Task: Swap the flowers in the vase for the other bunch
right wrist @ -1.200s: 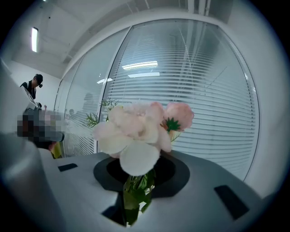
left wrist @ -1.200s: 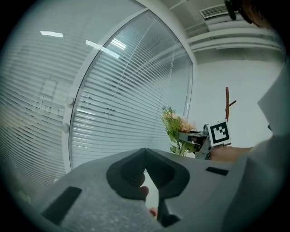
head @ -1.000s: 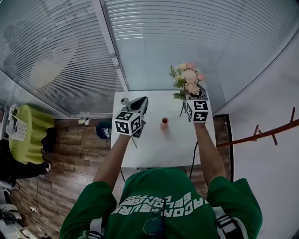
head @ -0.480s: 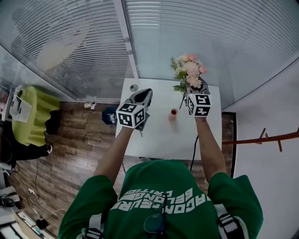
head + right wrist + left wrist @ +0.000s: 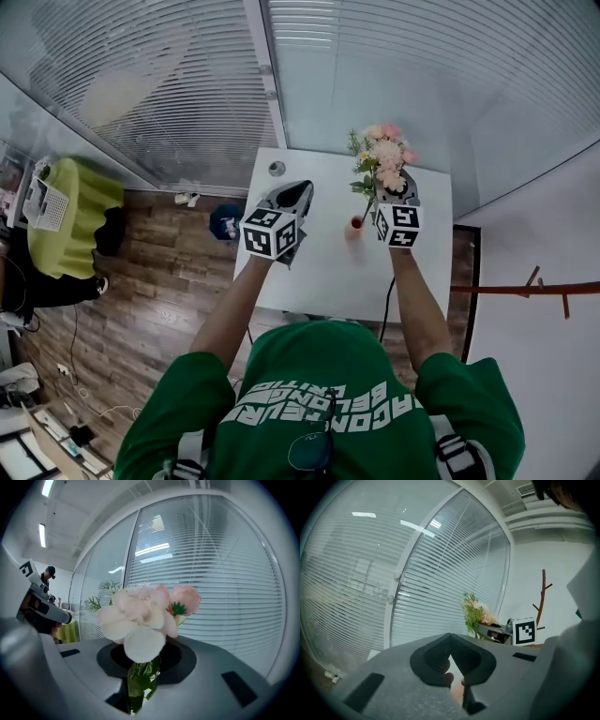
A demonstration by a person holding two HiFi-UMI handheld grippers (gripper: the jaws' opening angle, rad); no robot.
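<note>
Lowered, bouquet (image 5: 382,157) stands upright, stems down, clamped in right gripper (image 5: 403,186); left gripper (image 5: 296,190) closed.

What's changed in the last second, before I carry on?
The right gripper carried its bunch of flowers down, closer to the small vase on the table. Unchanged: its fingers closed on the stems, the left gripper shut near the table's left edge, the vase in place.

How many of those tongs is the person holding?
2. The left tongs are over the white table's left side. The right tongs are over its right side, pinching the pink flower bunch. I see no others.
</note>
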